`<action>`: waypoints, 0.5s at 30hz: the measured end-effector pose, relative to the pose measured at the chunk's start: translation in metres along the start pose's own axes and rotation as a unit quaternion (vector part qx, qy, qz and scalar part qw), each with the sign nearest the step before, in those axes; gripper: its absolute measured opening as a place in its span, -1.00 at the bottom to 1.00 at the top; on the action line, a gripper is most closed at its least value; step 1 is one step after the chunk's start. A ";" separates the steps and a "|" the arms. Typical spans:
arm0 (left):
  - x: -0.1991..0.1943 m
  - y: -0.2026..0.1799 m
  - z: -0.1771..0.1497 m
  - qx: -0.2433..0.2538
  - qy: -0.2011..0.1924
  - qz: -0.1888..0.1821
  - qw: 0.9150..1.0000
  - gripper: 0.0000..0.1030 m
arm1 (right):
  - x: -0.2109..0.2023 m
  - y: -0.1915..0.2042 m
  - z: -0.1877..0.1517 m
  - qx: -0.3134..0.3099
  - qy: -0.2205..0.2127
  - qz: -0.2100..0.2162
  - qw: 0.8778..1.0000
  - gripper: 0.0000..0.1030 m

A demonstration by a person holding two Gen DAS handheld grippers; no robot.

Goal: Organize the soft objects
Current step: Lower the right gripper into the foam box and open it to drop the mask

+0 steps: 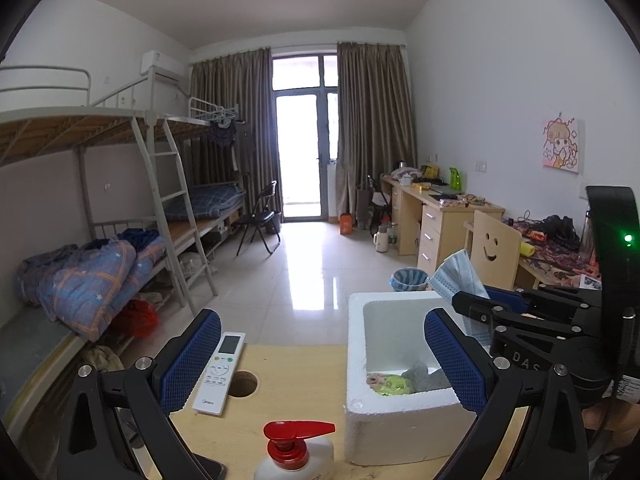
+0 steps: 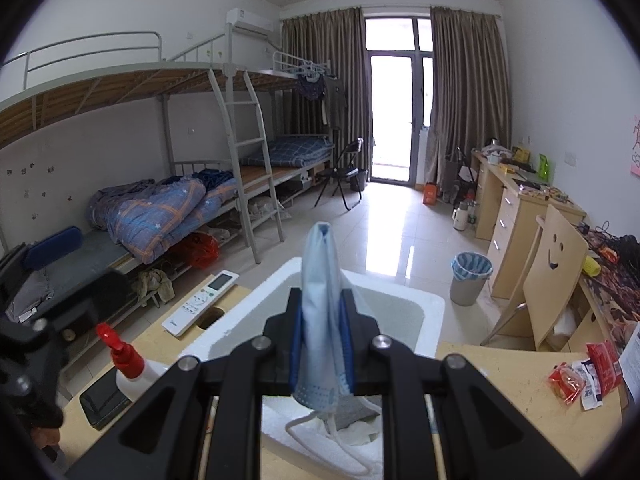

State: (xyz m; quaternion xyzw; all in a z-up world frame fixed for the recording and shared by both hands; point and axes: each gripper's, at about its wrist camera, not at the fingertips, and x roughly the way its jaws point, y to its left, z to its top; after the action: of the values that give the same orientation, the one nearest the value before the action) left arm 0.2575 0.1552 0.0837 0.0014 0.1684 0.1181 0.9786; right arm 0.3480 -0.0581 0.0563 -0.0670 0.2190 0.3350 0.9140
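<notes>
R gripper (image 2: 323,316) is clenched on a blue face mask (image 2: 320,280), pads pinching the folded body near its lower half. Mask stands upright out of the fingers; white ear loops (image 2: 320,432) dangle below, over the white foam box (image 2: 424,308). In the L wrist view the same mask (image 1: 456,276) sits above the box's far right corner, held in the R gripper (image 1: 476,300).

L gripper (image 1: 324,360) is released, fingers spread wide, holding nothing; it hovers over the wooden table (image 1: 300,376) w/ the box's near wall between the pads.

Box contents, partly hidden: grey cloth (image 1: 420,376) and a yellow-green soft item (image 1: 394,385) on the floor of the box.

Handling, est.:
- mask v. light, limp, thin pleated fabric; no crush risk
- likely to cling to the ribbed pads or catch by a loop on release; prob needs a clear drop into the box
- best hold = mid-body across the folds, as now; a loop-only grip would swing

Non-soft items on the table: white remote (image 1: 218,372), pump bottle w/ red head (image 1: 296,446), dark flat device (image 2: 106,400), red snack packets (image 2: 584,372).

Writing: "DAS" moulded on the R gripper body, rest cut off. Remote has a small logo at its foot, too small to read. Packet print not legible.
</notes>
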 end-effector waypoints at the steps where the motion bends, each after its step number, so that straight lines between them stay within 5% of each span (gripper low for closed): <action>1: 0.000 0.000 0.000 -0.001 0.001 0.000 1.000 0.98 | 0.001 0.000 -0.001 0.001 0.002 0.000 1.000 -0.59; 4: -0.001 0.002 0.001 -0.003 0.000 0.003 1.000 0.98 | 0.004 0.003 -0.001 -0.001 0.006 -0.003 1.000 -0.42; 6: -0.002 0.004 0.001 -0.007 -0.002 0.008 1.000 0.98 | 0.005 0.005 0.000 -0.004 0.007 0.002 1.000 -0.09; 8: -0.002 0.005 0.002 -0.007 -0.001 0.009 1.000 0.98 | 0.005 0.005 0.000 -0.004 0.007 -0.004 1.000 -0.05; 12: -0.003 0.008 0.003 -0.012 -0.001 0.009 1.000 0.98 | 0.003 0.003 -0.001 -0.003 0.006 -0.004 1.000 0.62; 15: -0.004 0.008 0.003 -0.011 0.001 0.009 1.000 0.98 | -0.001 0.003 0.000 -0.002 0.004 -0.011 1.000 0.64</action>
State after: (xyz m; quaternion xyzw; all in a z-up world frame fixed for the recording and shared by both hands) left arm 0.2529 0.1617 0.0879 -0.0078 0.1683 0.1283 0.9773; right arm 0.3455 -0.0564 0.0562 -0.0728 0.2212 0.3247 0.9167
